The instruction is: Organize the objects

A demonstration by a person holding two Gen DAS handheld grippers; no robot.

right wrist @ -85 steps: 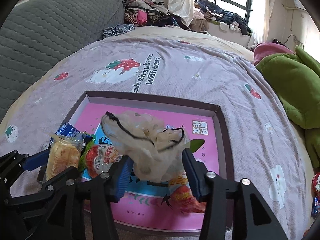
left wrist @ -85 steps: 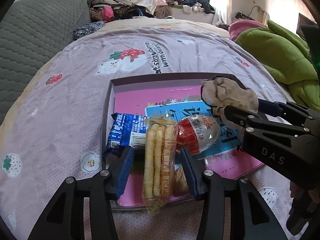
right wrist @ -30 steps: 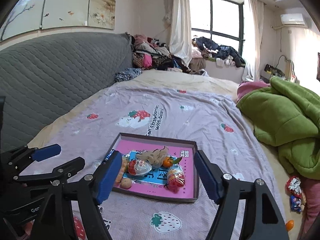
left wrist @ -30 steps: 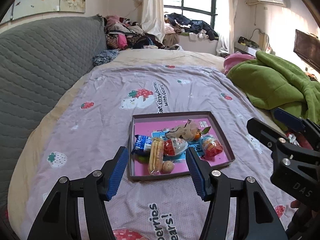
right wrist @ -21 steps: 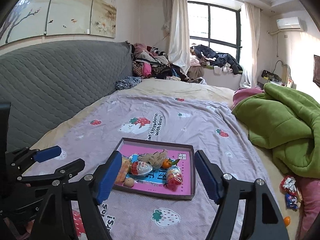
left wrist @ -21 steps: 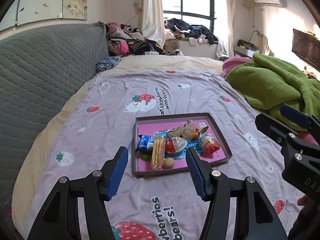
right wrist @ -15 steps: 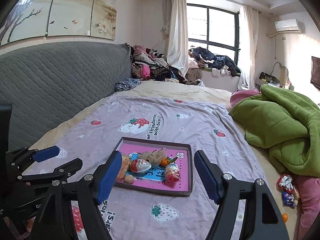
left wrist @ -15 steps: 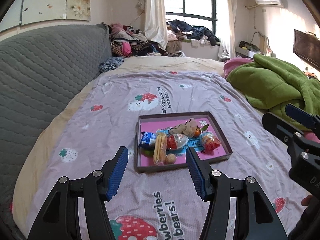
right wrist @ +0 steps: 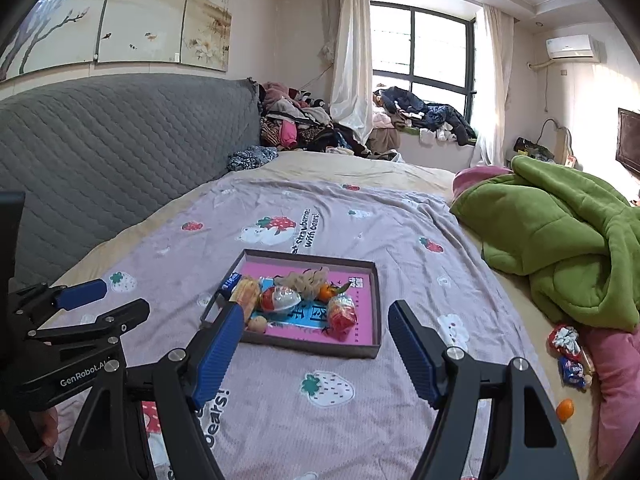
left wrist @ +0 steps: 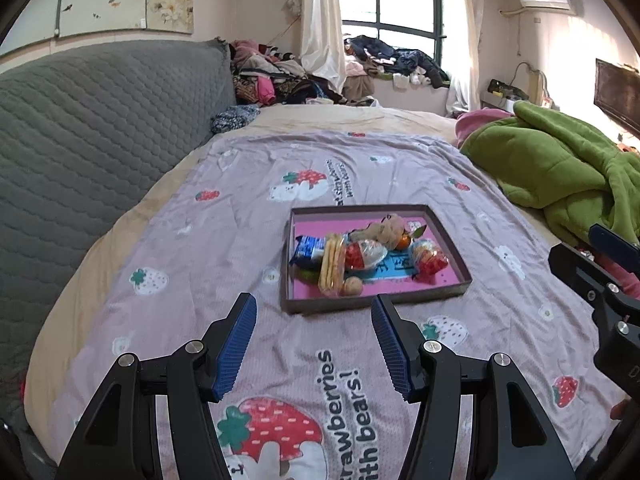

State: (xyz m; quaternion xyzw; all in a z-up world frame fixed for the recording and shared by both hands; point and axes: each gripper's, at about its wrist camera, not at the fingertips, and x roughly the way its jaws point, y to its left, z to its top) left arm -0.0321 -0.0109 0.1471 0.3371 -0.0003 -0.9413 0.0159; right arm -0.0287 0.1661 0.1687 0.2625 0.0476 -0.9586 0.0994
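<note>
- Currently the left gripper hangs above the strawberry-print bedspread, its blue-padded jaws spread wide with nothing between them.
- The right gripper likewise stands wide apart and empty, pointing toward the near edge of the tray.
- A shallow tray with a dark rim and pink floor lies flat on the bedspread, just beyond both grippers and apart from them.
- Inside it sit the sorted things: a blue snack packet at the left, a clear pack of long biscuits beside it, a red-and-clear wrapped snack, a beige crumpled bag toward the back, a small orange, and a red wrapped pack at the right.
- A small round brownish item rests near the tray's front wall.
- Off to the right, a green blanket is heaped on the bed; near it lie loose wrapped snacks and another small orange, outside the tray.
</note>
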